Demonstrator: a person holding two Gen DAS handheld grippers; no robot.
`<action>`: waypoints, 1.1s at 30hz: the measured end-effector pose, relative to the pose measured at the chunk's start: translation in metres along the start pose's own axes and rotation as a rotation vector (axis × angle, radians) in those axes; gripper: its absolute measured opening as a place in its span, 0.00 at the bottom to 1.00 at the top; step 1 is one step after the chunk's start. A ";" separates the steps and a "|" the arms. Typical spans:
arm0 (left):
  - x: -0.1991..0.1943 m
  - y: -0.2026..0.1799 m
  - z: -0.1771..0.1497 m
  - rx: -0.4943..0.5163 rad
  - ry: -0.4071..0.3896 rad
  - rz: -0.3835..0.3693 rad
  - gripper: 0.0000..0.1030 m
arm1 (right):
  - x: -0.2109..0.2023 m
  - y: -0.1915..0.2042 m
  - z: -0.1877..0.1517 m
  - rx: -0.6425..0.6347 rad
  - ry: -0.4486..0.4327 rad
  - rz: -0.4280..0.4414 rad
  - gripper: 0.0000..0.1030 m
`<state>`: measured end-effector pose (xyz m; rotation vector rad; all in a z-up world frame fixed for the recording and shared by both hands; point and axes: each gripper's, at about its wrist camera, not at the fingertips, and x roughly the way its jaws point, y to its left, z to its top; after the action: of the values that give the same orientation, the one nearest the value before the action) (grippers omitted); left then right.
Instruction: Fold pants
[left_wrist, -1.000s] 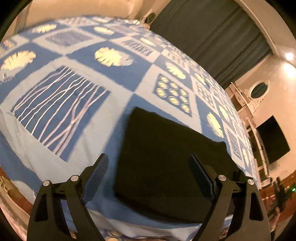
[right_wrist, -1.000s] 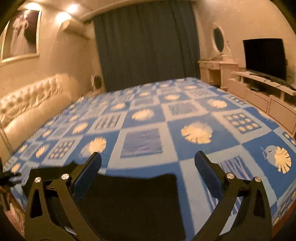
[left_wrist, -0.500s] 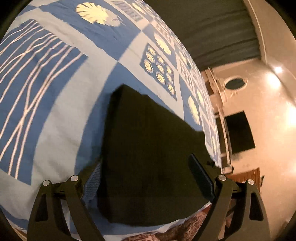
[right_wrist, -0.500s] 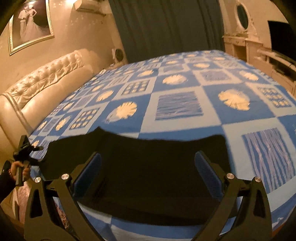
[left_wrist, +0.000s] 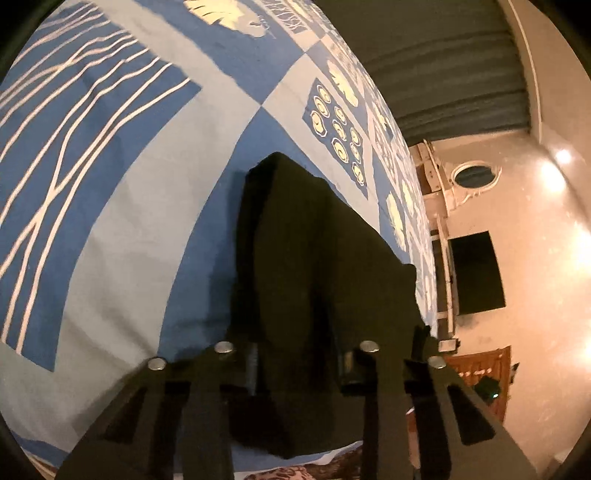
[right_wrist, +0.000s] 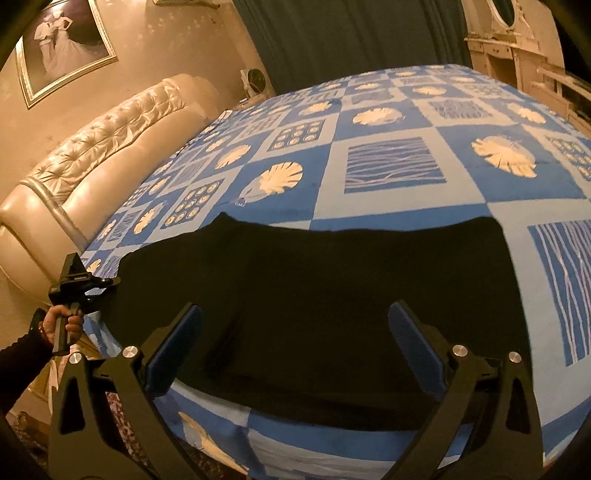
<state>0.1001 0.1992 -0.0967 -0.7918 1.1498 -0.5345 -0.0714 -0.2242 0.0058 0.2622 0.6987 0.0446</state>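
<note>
Black pants (right_wrist: 332, 288) lie folded in a long band across the near edge of the blue patterned bedspread (right_wrist: 391, 166). In the left wrist view the pants (left_wrist: 314, 240) run away from me, and my left gripper (left_wrist: 295, 349) has its jaws closing on their near end, with the cloth bunched up into a ridge between the fingers. The right wrist view shows that same left gripper (right_wrist: 109, 282) at the pants' left end, held by a hand (right_wrist: 61, 325). My right gripper (right_wrist: 295, 314) hovers open over the pants' near edge, with its pads apart from the cloth.
A cream tufted headboard (right_wrist: 92, 155) borders the bed on the left. Dark curtains (right_wrist: 351, 37) hang behind the bed. A white dresser with an oval mirror (left_wrist: 476, 177) and a dark TV screen (left_wrist: 476, 273) stand along the wall. The bed's edge and a patterned rug (left_wrist: 314, 469) lie just below the grippers.
The left jaws have gone from wide apart to narrow around the pants' end, bunching the cloth. Both grippers have dipped lower and closer to the bed.
</note>
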 end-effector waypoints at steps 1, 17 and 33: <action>0.000 0.000 -0.001 -0.004 -0.003 -0.003 0.22 | 0.001 0.000 -0.001 0.002 0.006 0.004 0.98; -0.009 -0.106 -0.015 0.142 -0.057 -0.121 0.16 | 0.013 -0.012 -0.007 0.118 0.101 0.060 0.98; 0.092 -0.227 -0.084 0.455 0.009 0.033 0.17 | 0.018 -0.026 -0.008 0.211 0.127 0.073 0.98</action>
<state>0.0566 -0.0328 0.0105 -0.3771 0.9958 -0.7393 -0.0642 -0.2451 -0.0177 0.4908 0.8214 0.0571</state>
